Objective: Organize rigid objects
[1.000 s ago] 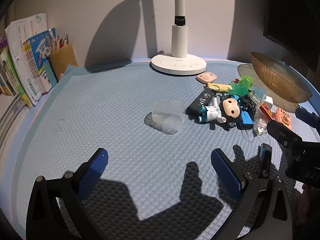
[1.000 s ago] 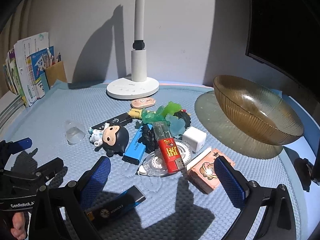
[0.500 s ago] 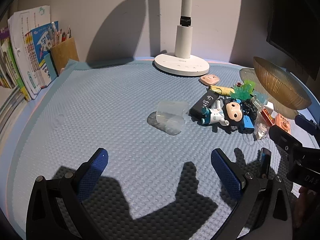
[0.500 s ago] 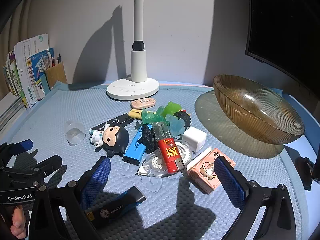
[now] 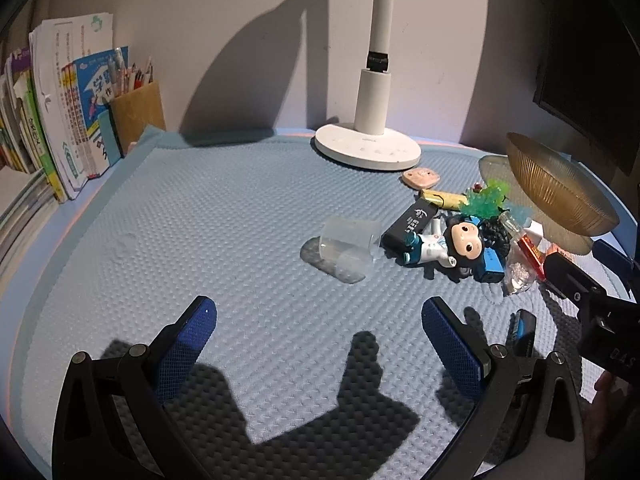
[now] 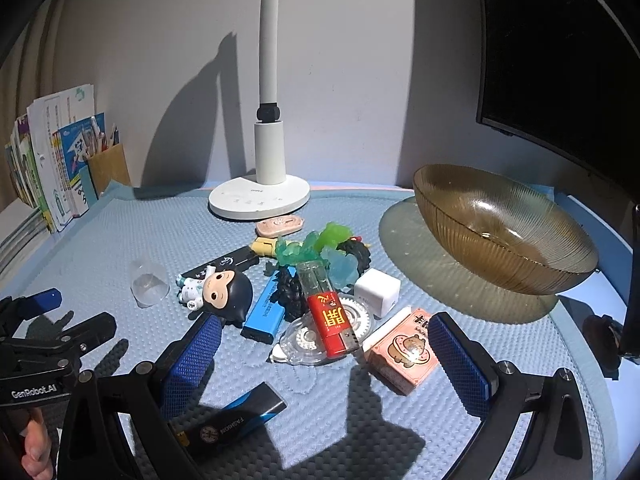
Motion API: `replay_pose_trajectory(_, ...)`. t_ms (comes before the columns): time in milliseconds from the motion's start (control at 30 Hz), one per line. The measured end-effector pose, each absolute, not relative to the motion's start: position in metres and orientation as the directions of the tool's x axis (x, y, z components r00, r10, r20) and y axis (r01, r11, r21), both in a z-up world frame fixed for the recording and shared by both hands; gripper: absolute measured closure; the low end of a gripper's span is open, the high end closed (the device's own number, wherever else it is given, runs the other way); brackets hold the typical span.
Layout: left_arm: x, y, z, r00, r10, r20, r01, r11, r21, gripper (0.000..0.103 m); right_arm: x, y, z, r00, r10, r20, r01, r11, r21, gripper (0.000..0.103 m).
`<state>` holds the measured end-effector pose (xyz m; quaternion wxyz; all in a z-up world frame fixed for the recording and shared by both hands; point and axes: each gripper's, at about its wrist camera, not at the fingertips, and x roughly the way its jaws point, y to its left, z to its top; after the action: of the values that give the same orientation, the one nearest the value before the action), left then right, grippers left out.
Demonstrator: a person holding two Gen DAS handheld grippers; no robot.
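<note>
Clutter (image 6: 316,292) lies heaped mid-counter, left of the empty bowl (image 6: 504,240); both grippers, left (image 5: 320,344) and right (image 6: 324,352), hover spread wide, holding nothing. Pieces touch and overlap, so closing on one could drag or scatter its neighbours.

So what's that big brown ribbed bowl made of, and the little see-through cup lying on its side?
The big brown ribbed bowl looks like amber-tinted glass, maybe clear plastic: light passes through and its shadow is tinted. The little see-through cup looks like thin, slightly cloudy plastic; the blue bumpy mat shows through its wall.
</note>
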<state>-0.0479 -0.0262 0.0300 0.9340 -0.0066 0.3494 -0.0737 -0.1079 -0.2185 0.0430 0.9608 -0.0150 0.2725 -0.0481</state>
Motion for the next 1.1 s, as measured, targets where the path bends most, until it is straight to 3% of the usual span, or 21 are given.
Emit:
replay_pose_trajectory(367,-0.047,-0.029,0.03,0.744,-0.142,-0.653,0.122,0.99,-0.076,0.001,-0.111,-0.22,0.046,0.867,-0.097,-0.489,0.08,0.995,-0.054,0.0)
replay_pose_trajectory(600,-0.042,-0.021,0.028,0.727,-0.158,-0.668,0.096,0.987,-0.129,0.001,-0.11,-0.213,0.044,0.846,-0.07,-0.529,0.038,0.997,-0.072,0.0)
replay_pose_trajectory(833,-0.047,-0.03,0.03,0.744,-0.137,-0.654,0.111,0.99,-0.082,0.001,-0.107,-0.21,0.047,0.768,-0.021,-0.64,-0.019,0.998,-0.056,0.0)
replay_pose_trajectory(1100,-0.049,-0.03,0.03,0.743,-0.123,-0.658,0.098,0.992,-0.075,0.001,-0.087,-0.204,0.035,0.767,-0.058,-0.639,-0.033,0.991,-0.129,0.0)
